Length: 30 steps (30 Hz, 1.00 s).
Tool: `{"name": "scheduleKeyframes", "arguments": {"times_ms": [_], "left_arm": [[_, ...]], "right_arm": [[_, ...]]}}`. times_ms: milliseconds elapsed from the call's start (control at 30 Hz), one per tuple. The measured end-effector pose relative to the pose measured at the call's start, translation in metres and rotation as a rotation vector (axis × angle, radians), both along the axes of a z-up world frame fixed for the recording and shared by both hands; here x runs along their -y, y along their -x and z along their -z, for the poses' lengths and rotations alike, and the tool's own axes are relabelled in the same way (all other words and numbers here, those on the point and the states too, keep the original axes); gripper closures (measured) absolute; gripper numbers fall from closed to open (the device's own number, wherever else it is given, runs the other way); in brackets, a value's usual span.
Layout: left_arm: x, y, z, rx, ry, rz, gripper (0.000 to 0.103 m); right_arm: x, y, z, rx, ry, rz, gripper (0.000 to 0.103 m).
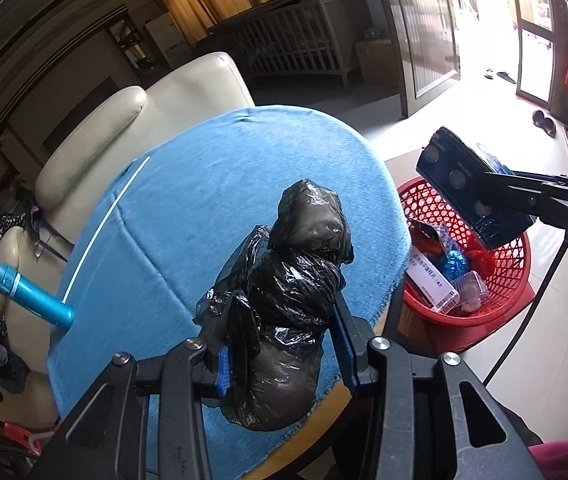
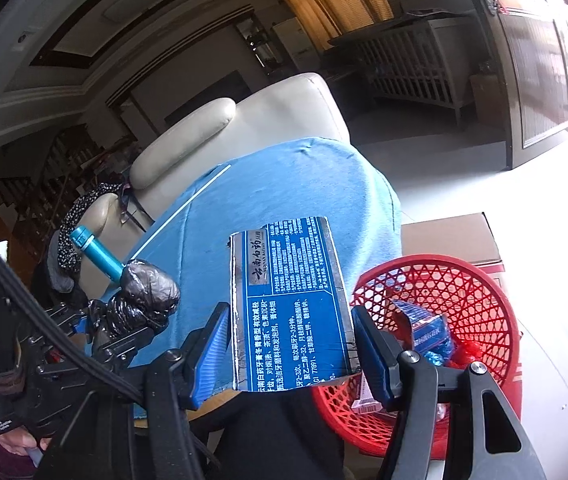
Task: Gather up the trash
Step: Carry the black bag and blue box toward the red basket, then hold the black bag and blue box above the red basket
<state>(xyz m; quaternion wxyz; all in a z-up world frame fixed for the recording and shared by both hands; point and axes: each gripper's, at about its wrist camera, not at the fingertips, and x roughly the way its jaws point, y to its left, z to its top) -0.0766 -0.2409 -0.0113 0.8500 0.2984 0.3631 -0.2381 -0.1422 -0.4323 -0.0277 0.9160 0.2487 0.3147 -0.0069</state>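
Note:
My left gripper is shut on a crumpled black plastic bag, held just above the blue cloth of the round table. The same bag and left gripper show at the lower left of the right wrist view. My right gripper is shut on a flat blue toothpaste box, its pads pressing both long edges. That box hangs over the rim of the red mesh basket, which holds several wrappers and a white carton. The basket lies right of the box.
A blue flask lies at the table's left edge, also seen as the flask. A thin white stick rests on the cloth. A cream sofa stands behind the table. A cardboard box sits behind the basket.

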Motion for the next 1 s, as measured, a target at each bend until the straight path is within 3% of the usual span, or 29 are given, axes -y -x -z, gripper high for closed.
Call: {"name": "scheduleKeyframes", "arguments": {"times_ms": [500,1000], "left_arm": [[0.041,0.009,-0.011,0.045,0.019,0.082,0.059],[0.05,0.01,-0.013,0.047,0.018,0.102,0.059]], "right_arm": [[0.029,0.021,-0.008,0.027,-0.005,0.081,0.039],[0.049,0.033,-0.008,0.035,-0.019,0.135,0.039]]}}
